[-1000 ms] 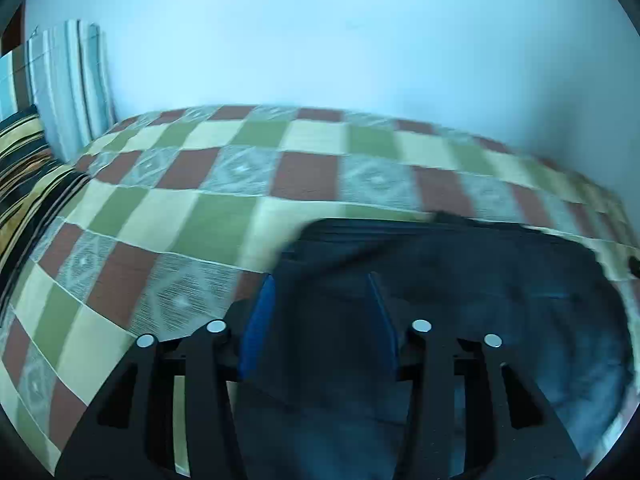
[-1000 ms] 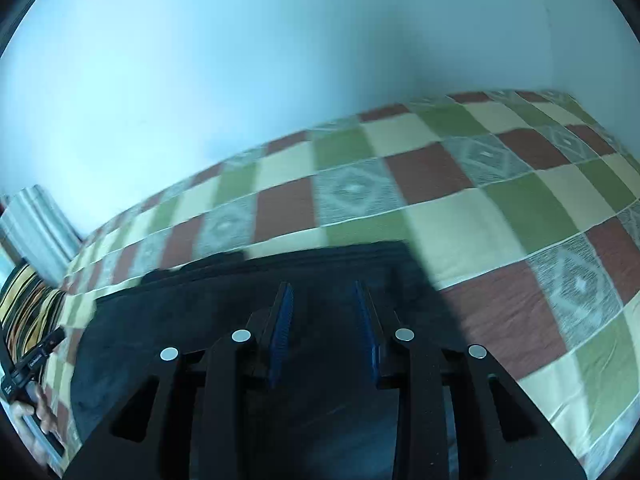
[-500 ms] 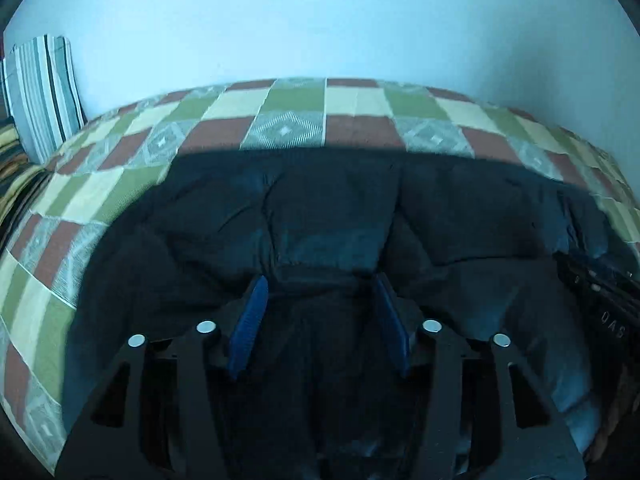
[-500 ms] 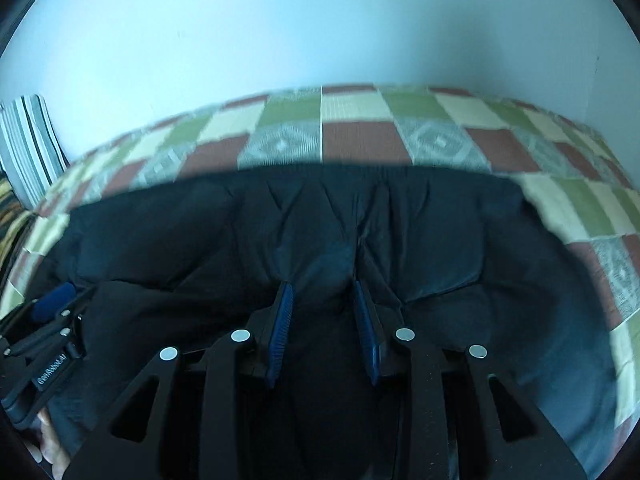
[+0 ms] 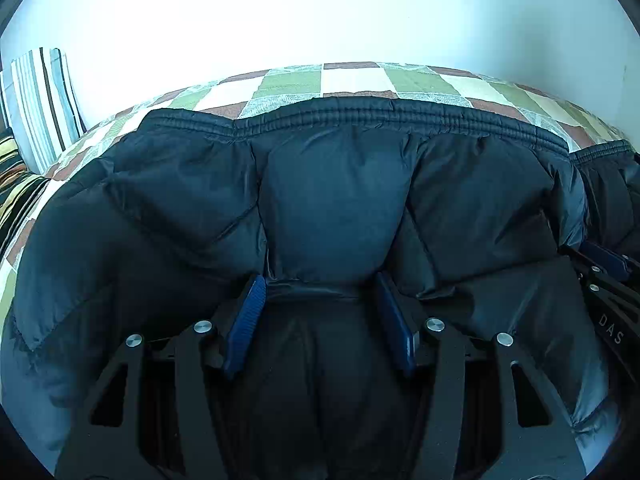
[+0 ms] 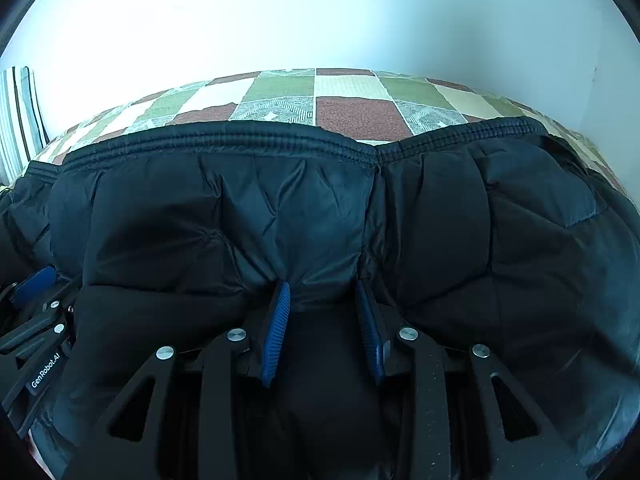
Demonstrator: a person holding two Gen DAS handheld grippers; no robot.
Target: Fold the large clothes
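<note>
A large black puffer jacket (image 5: 332, 192) lies spread on the bed, its ribbed hem along the far edge; it also fills the right wrist view (image 6: 300, 208). My left gripper (image 5: 320, 284) has a fold of the jacket bunched between its blue pads. My right gripper (image 6: 322, 292) also pinches a fold between its blue pads. The right gripper shows at the right edge of the left wrist view (image 5: 604, 264). The left gripper shows at the left edge of the right wrist view (image 6: 36, 292).
A checkered bedspread (image 5: 352, 80) in green, cream and red-brown covers the bed (image 6: 352, 108) beyond the jacket. Striped pillows (image 5: 40, 100) stand at the far left against a white wall (image 5: 320, 12).
Both grippers swung from the jacket's edge to face its middle and moved closer to it. The jacket now fills both views with its hem at the far side. Folds are bunched between the pads.
</note>
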